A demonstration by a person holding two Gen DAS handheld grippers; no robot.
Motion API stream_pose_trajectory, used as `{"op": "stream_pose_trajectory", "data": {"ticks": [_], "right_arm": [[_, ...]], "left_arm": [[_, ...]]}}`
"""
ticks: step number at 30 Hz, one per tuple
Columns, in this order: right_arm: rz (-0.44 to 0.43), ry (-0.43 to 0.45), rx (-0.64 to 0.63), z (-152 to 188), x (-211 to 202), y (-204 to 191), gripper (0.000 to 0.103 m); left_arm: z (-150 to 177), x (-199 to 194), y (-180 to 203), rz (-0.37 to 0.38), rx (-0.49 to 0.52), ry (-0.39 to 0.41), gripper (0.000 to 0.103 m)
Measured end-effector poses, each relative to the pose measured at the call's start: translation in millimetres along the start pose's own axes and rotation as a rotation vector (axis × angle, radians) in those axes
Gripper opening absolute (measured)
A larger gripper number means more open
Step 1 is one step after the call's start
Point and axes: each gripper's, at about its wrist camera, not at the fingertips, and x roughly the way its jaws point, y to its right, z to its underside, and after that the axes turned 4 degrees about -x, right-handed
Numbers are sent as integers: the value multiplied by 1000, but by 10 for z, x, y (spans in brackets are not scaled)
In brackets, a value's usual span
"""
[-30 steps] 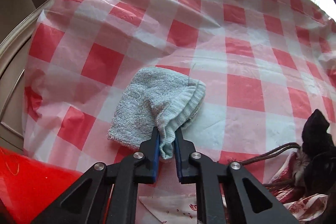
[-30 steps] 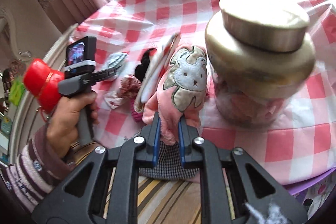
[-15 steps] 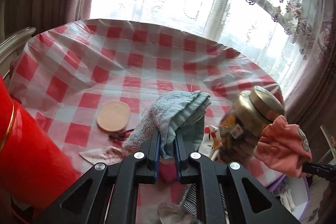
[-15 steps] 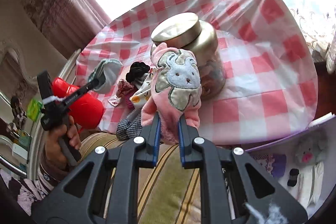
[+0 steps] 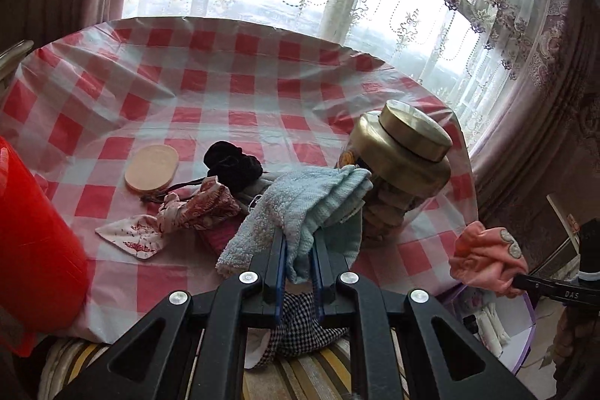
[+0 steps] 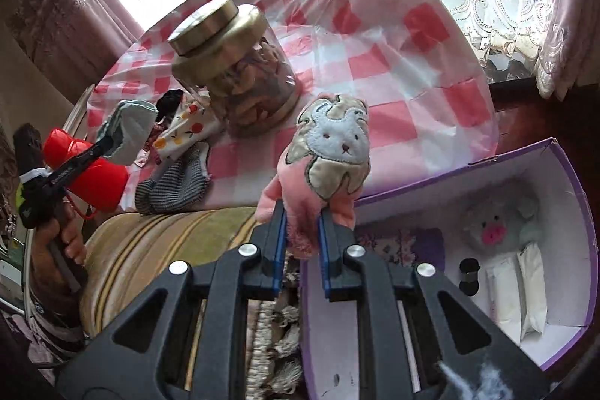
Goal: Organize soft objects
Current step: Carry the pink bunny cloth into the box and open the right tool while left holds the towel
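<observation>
From the left wrist view, the left gripper has its jaws pinched on a pale blue towel, which hangs folded above the near edge of a table in a red-and-white checked cloth. On the cloth beyond it lie a round wooden coaster, a black scrunchie and a floral pink pouch, with a checked black-and-white cloth drooping over the near edge. A glass jar with a gold lid stands to the right, and a red bucket sits at the far left. At the right edge the other gripper carries a pink bundle. From the right wrist view, the right gripper is pinched on a pink plush sock with a lion face, held up over the gap between a striped cushion and an open purple box. Inside the box lie a grey plush toy and white packets. To the left, a hand holds the left gripper with the blue towel near the jar.
</observation>
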Motion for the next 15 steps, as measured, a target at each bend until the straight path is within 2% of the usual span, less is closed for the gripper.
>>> {"op": "stream_pose_trajectory", "data": {"ticks": [3, 5, 7, 8, 9, 15], "right_arm": [[44, -23, 25, 48, 235, 231, 18], [95, -88, 64, 114, 371, 392, 23], [109, -154, 108, 187, 438, 520, 42], [115, -158, 114, 206, 431, 553, 60], [121, -139, 108, 212, 395, 566, 68], [153, -78, -1, 59, 388, 522, 70]], "left_arm": [[83, 57, 107, 10, 27, -27, 12], [122, 91, 146, 20, 27, -47, 12], [144, 84, 193, 20, 46, -45, 12], [147, 84, 203, 21, 51, -43, 12], [155, 90, 207, 22, 50, -46, 12], [193, 201, 234, 26, 52, -81, 12]]}}
